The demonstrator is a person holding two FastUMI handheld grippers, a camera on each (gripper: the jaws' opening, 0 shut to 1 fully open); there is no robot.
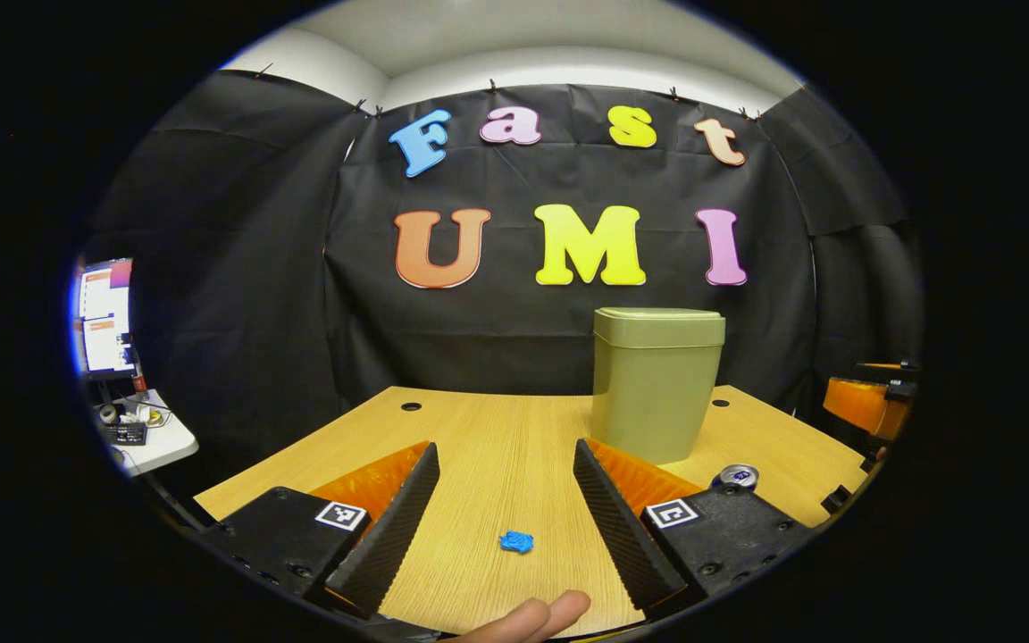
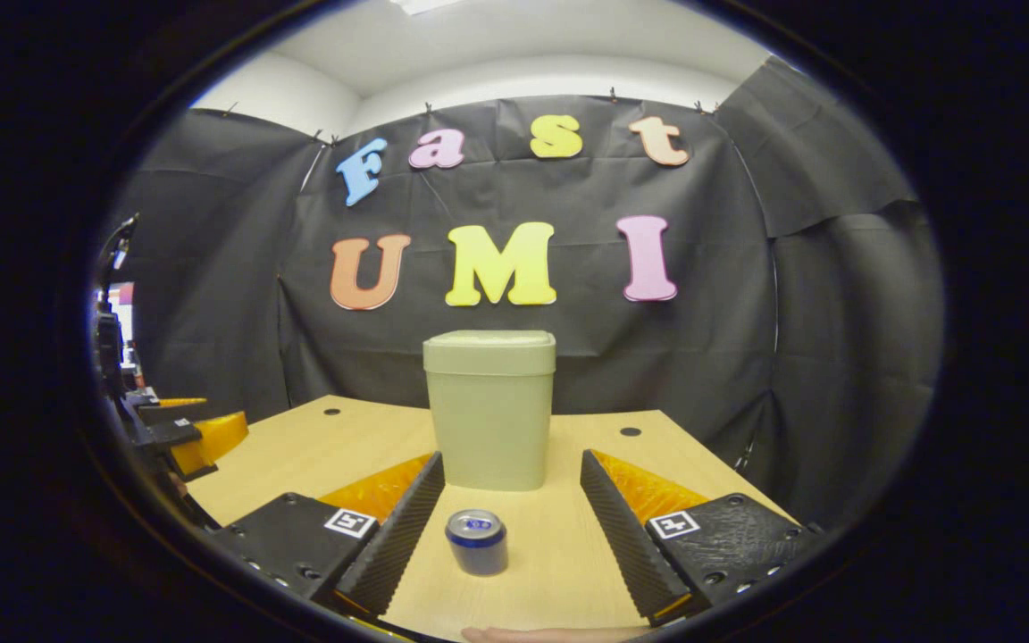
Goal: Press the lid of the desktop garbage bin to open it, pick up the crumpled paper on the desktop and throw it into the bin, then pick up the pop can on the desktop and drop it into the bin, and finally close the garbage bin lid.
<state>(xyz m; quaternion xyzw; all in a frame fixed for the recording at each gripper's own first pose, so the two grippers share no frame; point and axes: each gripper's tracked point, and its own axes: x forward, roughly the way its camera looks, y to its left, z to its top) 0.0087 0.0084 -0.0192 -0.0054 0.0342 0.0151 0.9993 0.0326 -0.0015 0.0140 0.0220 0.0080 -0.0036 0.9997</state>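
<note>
Facing shut bin, both hand-held grippers were released, empty; paper looked light & soft, can rigid, slick—grip mid-body.

Looking forward along the left gripper, its two fingers spread wide apart above a wooden desktop. A small blue crumpled paper lies between the fingers, touching neither. Ahead and slightly right stands a green garbage bin, lid closed. A pop can peeks from behind the right finger.
</note>
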